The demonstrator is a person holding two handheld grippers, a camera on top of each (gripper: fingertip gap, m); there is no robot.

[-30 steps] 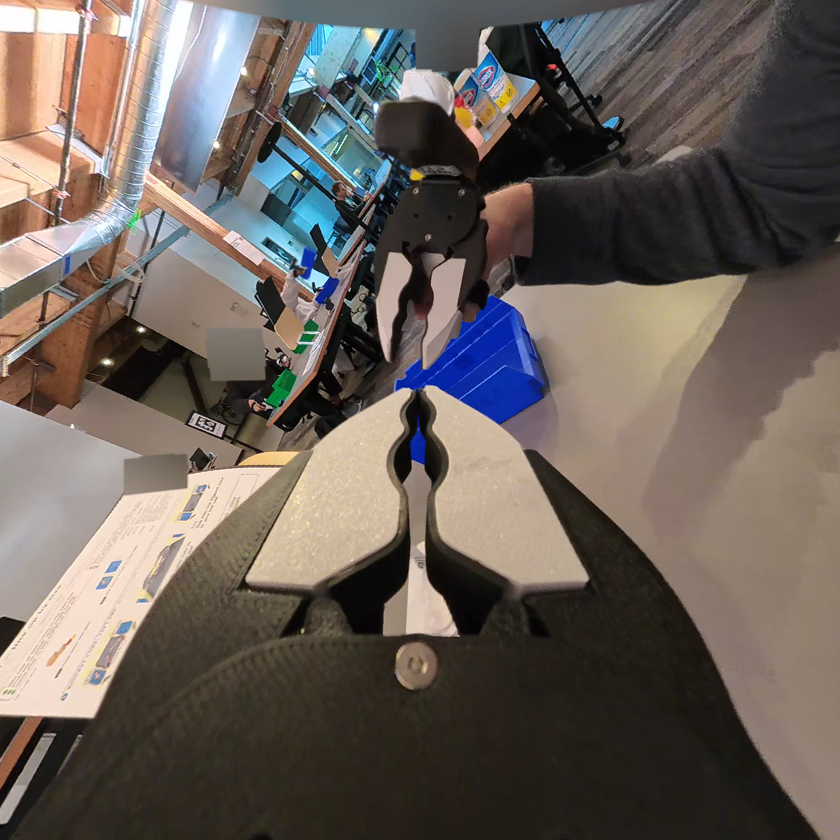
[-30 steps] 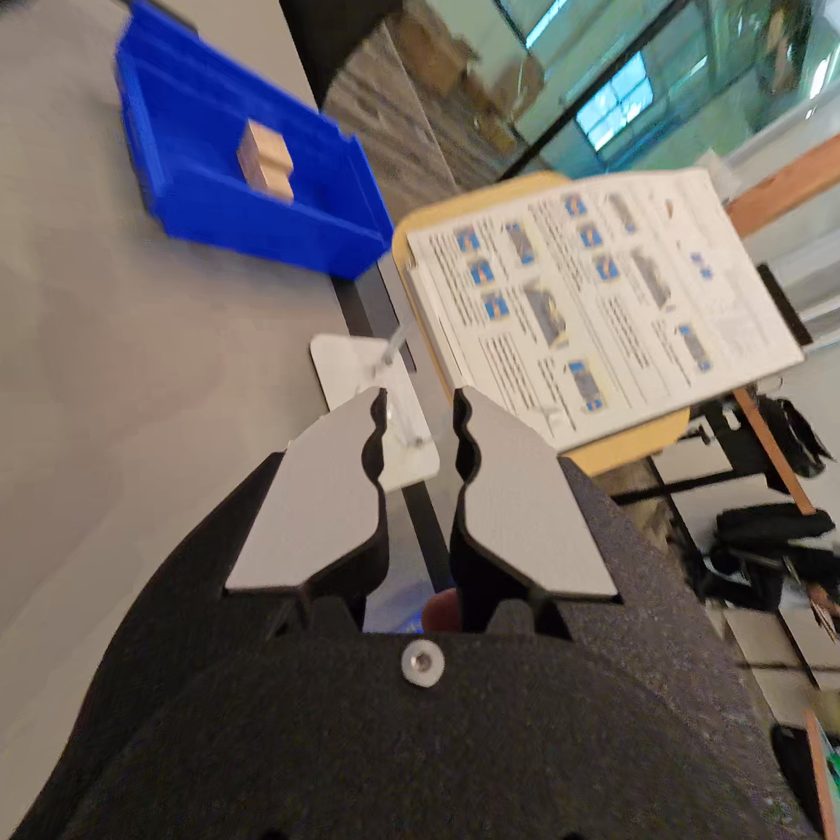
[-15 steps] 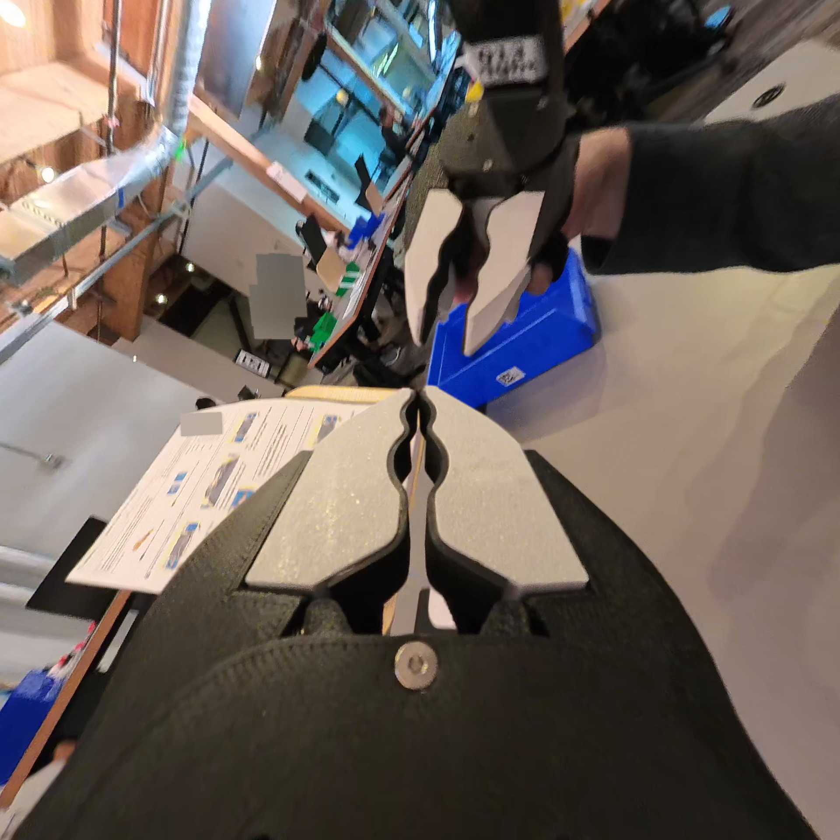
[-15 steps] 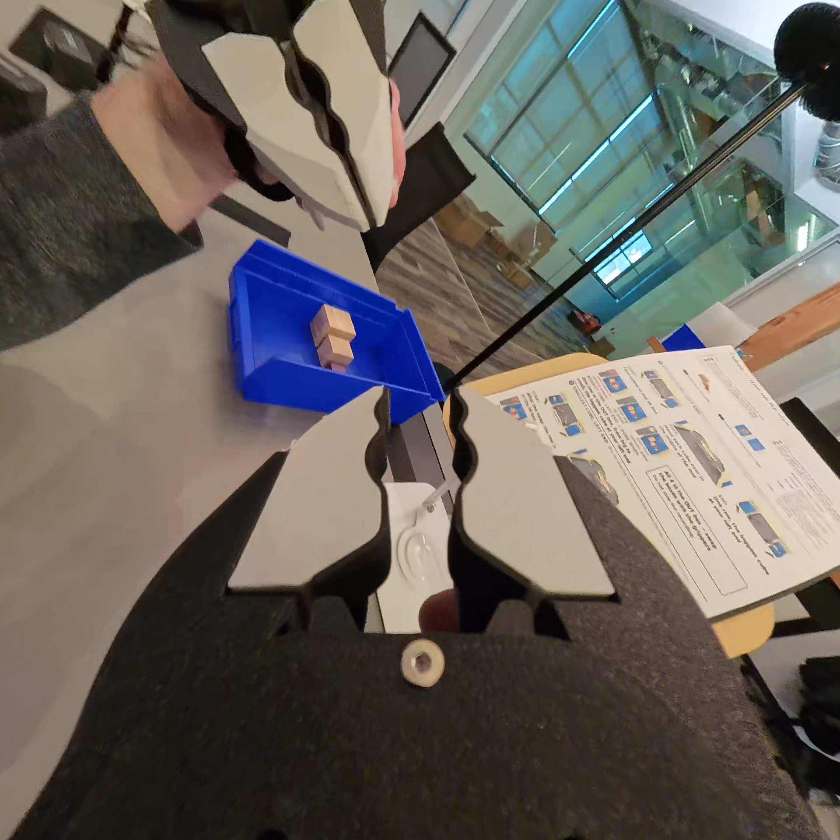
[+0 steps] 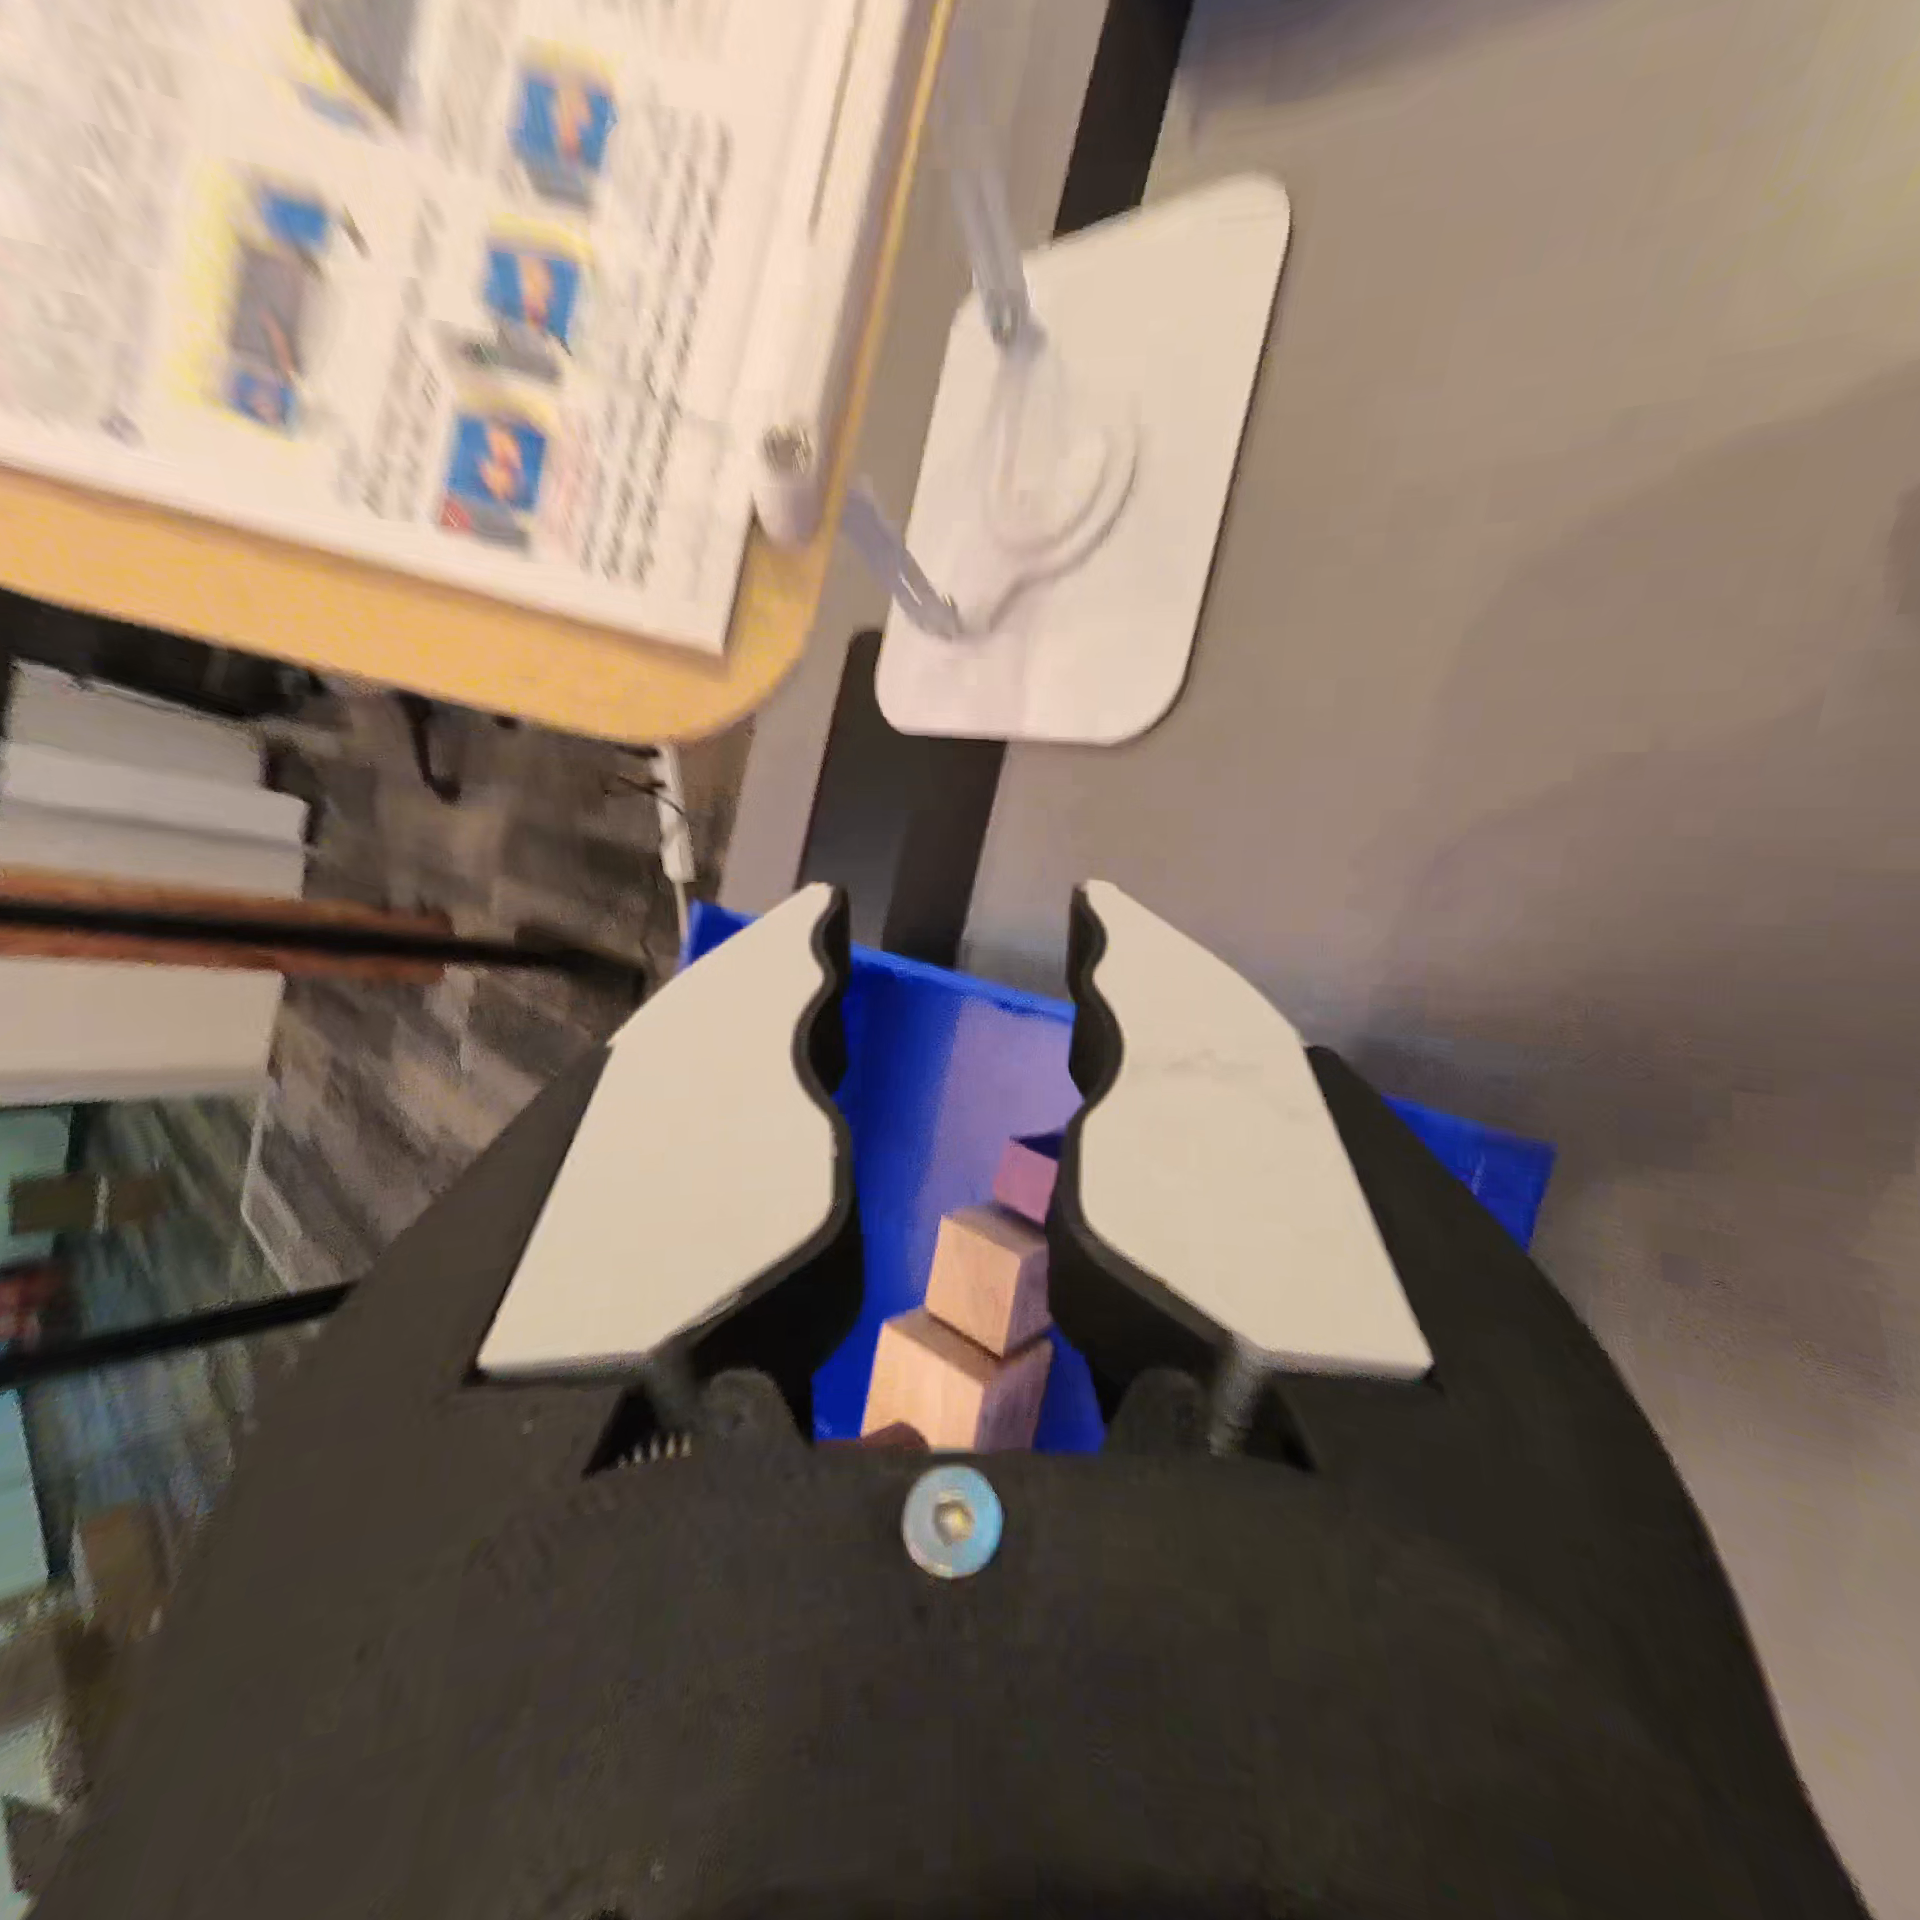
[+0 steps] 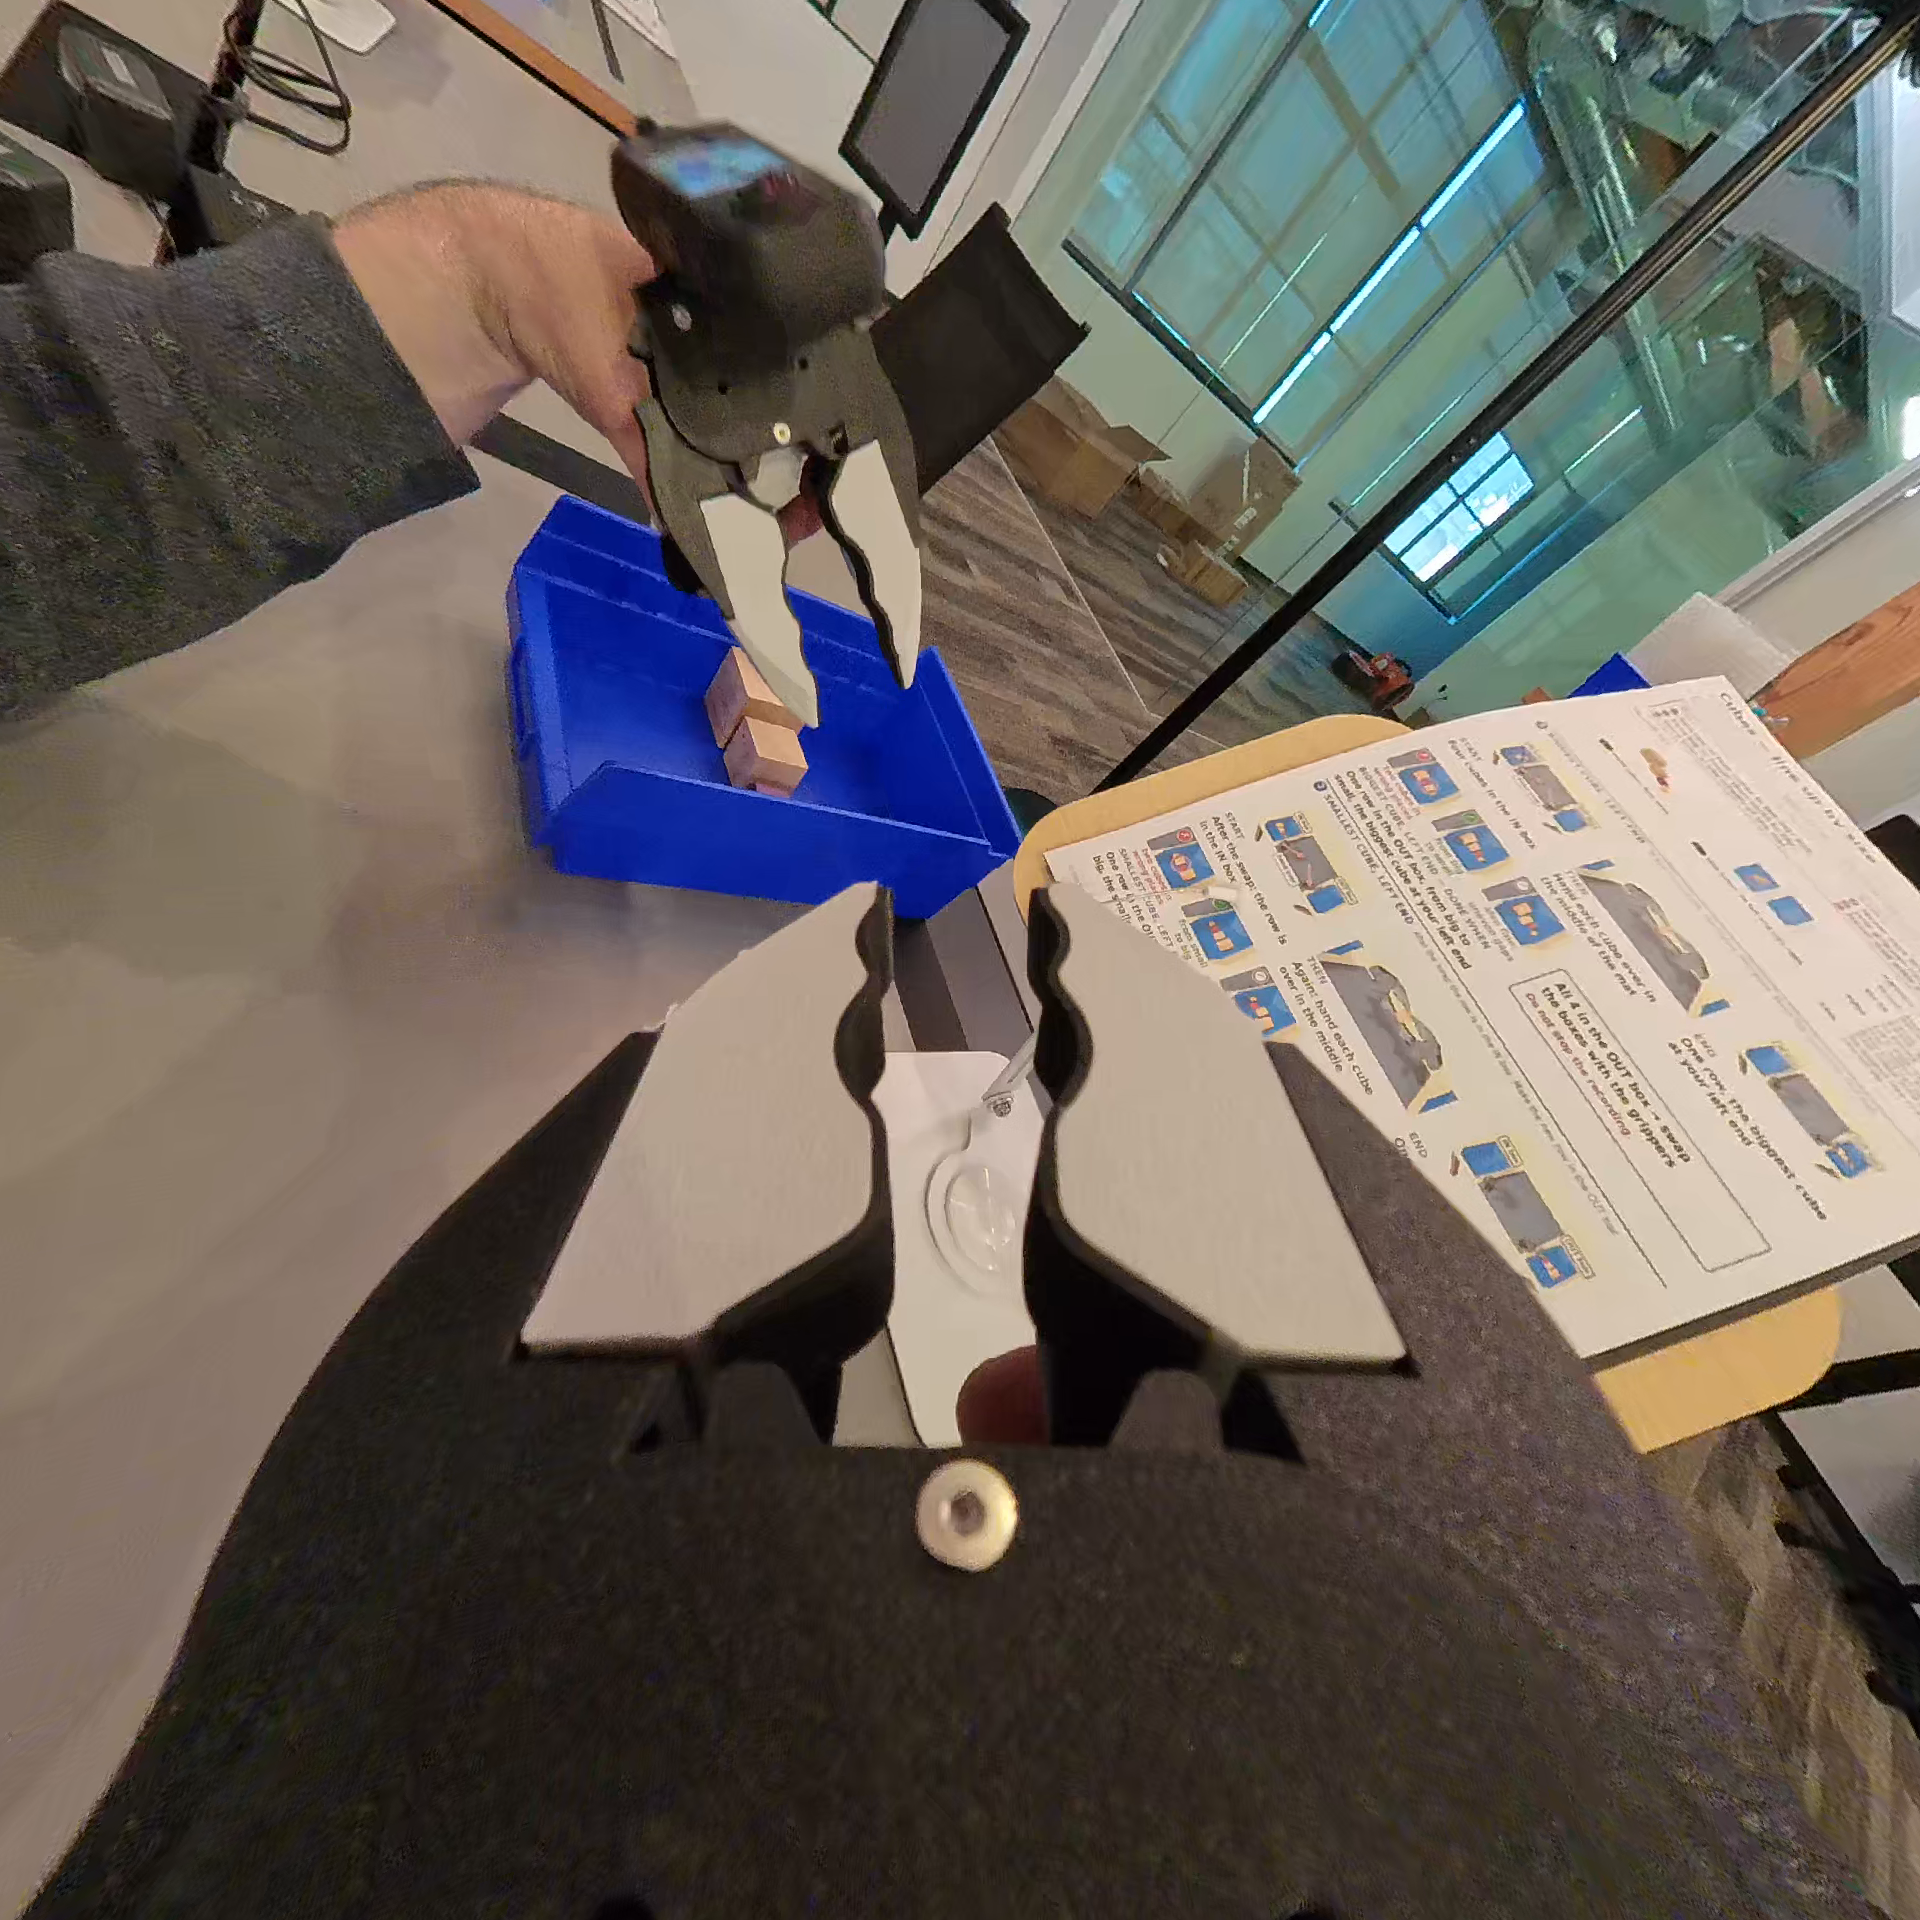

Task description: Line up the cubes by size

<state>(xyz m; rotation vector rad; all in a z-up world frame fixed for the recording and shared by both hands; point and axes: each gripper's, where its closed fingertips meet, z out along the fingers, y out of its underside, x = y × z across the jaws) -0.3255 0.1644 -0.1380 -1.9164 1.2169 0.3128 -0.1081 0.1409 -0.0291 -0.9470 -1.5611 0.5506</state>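
Observation:
A blue bin (image 6: pixel 727 852) stands on the grey table (image 6: pixel 260 935) and holds wooden cubes (image 6: pixel 767 756) lined up touching each other. My left gripper (image 6: pixel 852 686) hangs over the bin with its jaws open and one fingertip (image 6: pixel 774 655) just above the cubes; nothing is between its pads. In the left wrist view the left gripper (image 5: pixel 956 914) looks down into the bin (image 5: pixel 935 1049), and several cubes (image 5: pixel 987 1288) show between the open fingers. My right gripper (image 6: pixel 958 904) is open and empty, nearer than the bin, above a white plate.
A printed instruction sheet on a tan board (image 6: pixel 1558 987) stands to the right of the bin; it also shows in the left wrist view (image 5: pixel 416 312). Its white base plate (image 6: pixel 956 1195) lies by the table's edge. A black rod (image 6: pixel 1455 447) slants up behind. The gap from one gripper's tips to the other's is roughly 25 cm.
My left gripper was shut and pointing out over the table; it has swung down over the blue bin and opened. My right gripper stays open and has barely moved.

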